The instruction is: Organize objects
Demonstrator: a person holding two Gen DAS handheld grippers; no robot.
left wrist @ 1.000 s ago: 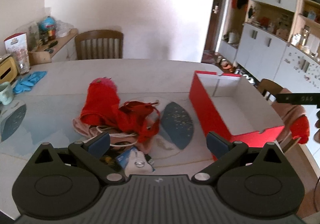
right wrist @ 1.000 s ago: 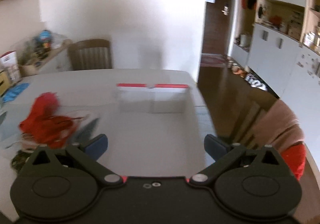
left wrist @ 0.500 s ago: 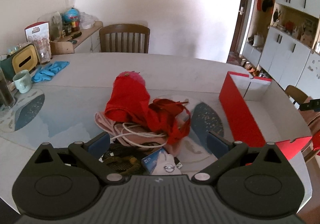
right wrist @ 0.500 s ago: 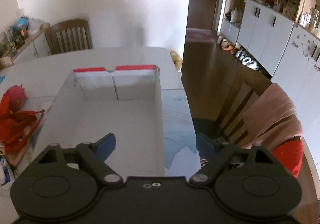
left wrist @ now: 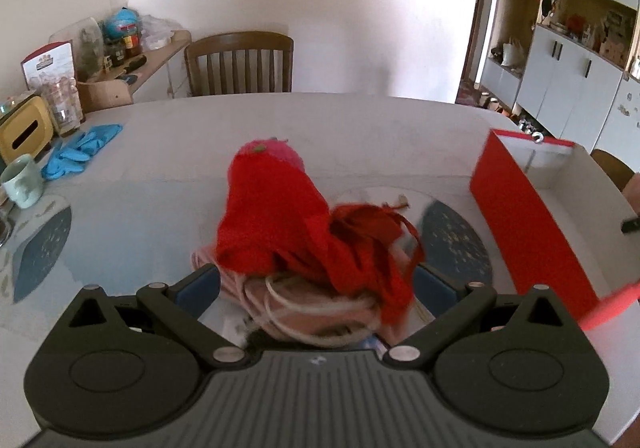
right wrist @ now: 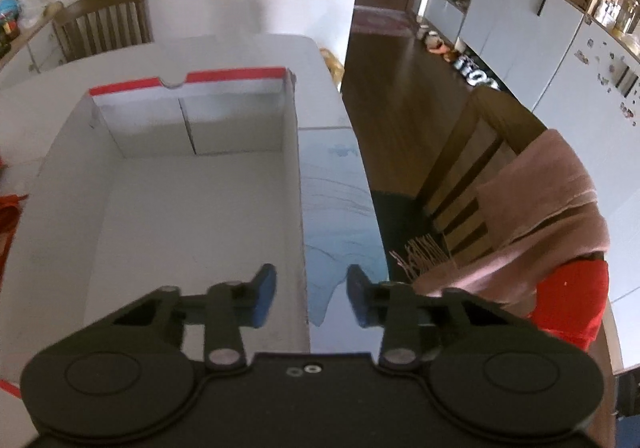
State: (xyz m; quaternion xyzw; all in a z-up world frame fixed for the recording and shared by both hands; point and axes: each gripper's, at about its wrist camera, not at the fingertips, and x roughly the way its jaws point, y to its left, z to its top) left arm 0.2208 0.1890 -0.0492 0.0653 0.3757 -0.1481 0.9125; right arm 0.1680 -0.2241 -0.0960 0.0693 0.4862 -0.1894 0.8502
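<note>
A pile of objects lies mid-table: a red cloth point(left wrist: 272, 216), red straps point(left wrist: 368, 244), a pink cloth point(left wrist: 320, 312) and a white cord point(left wrist: 316, 304). My left gripper point(left wrist: 316, 288) is open, its fingers on either side of the pile's near edge. A red box with a white inside point(left wrist: 524, 216) stands open at the right. In the right wrist view my right gripper point(right wrist: 310, 296) is partly closed, its fingers straddling the right wall point(right wrist: 294, 188) of the box point(right wrist: 180, 216). The box holds nothing that I can see.
Blue gloves point(left wrist: 80, 150), a pale mug point(left wrist: 22, 180), a yellow tissue holder point(left wrist: 24, 132) and jars stand at the table's left. A wooden chair point(left wrist: 240, 62) is behind the table. Another chair with a pink towel point(right wrist: 548, 204) stands right of the table edge.
My left gripper moved left and forward onto the pile. My right gripper moved over the box's right wall and its fingers narrowed from wide open.
</note>
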